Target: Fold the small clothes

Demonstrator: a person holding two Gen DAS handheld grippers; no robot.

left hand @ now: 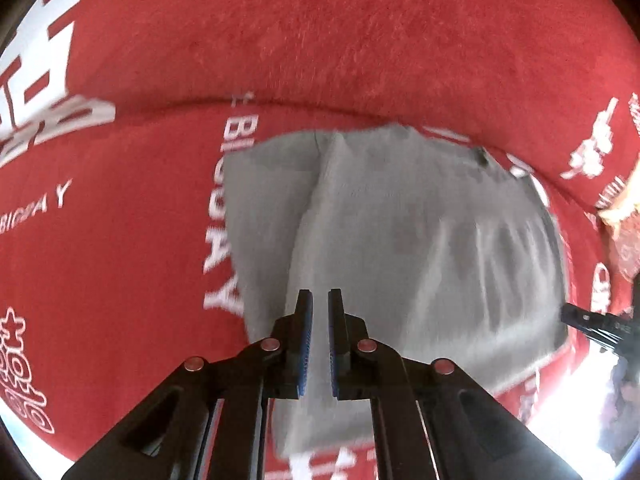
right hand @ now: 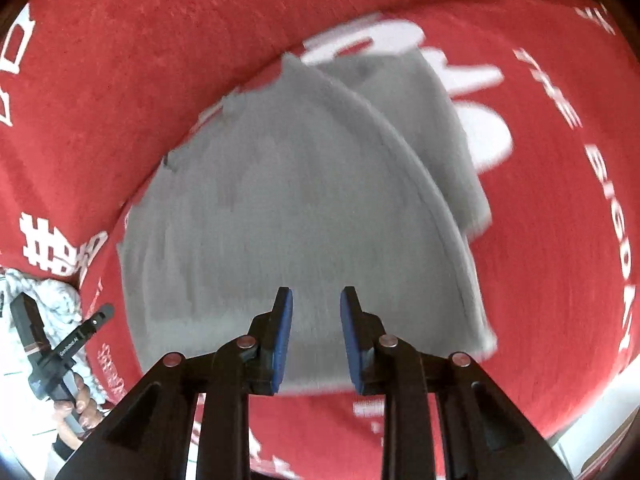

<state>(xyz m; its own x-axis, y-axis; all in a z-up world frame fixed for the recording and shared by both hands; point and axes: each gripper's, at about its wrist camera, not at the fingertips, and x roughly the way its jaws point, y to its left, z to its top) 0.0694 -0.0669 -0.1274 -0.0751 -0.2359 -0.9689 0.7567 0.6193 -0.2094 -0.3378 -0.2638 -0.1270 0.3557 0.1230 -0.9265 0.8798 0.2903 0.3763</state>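
Left wrist view: the left gripper hangs over the near part of a grey garment, its blue-padded fingers parted by a narrow gap with nothing between them. The grey garment lies flat on a red blanket printed with white lettering, one layer folded over another along a slanted crease. Far to the right, the tip of the right gripper shows at the garment's edge.

Right wrist view: the right gripper has its fingers spread wider, also holding nothing, above the garment's near hem. The folded layer overlaps a second layer beyond it. At the left edge, the left gripper is held in a hand.
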